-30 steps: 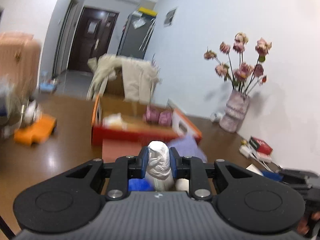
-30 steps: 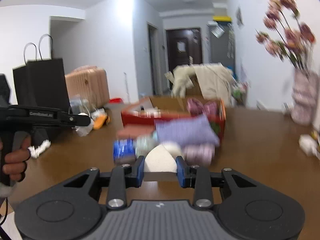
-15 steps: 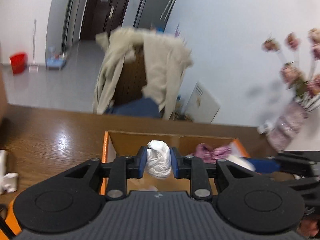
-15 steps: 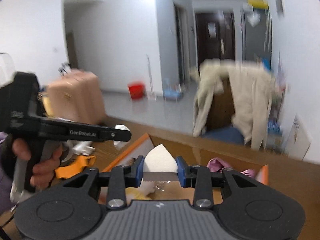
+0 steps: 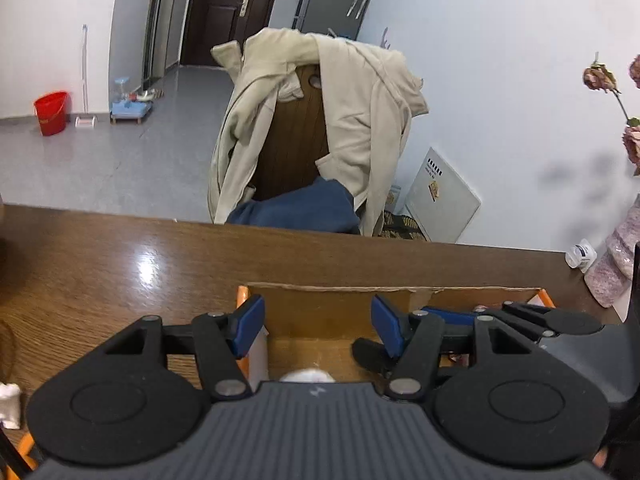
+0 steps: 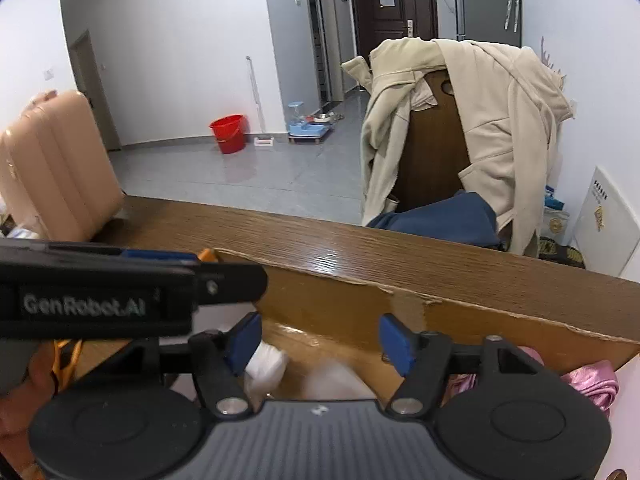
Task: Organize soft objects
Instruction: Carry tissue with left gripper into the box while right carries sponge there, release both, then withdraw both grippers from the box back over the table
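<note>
White bundle (image 5: 307, 376) lies in box (image 5: 340, 312) below parted left claw (image 5: 318, 322)

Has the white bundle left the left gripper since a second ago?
Yes. The left gripper just opened; the white bundle now lies below it, inside the cardboard box.

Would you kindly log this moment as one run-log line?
left gripper: open, jaws just opened, empty | right gripper: open, jaws just opened, empty | both over box | white soft items in box

White walls (image 6: 180, 40); grey floor (image 6: 256, 176); dark door (image 6: 392, 4); wooden chair (image 5: 292, 136) draped with beige coat (image 5: 360, 92); red bucket (image 6: 229, 133); glossy brown bench (image 5: 100, 256).
</note>
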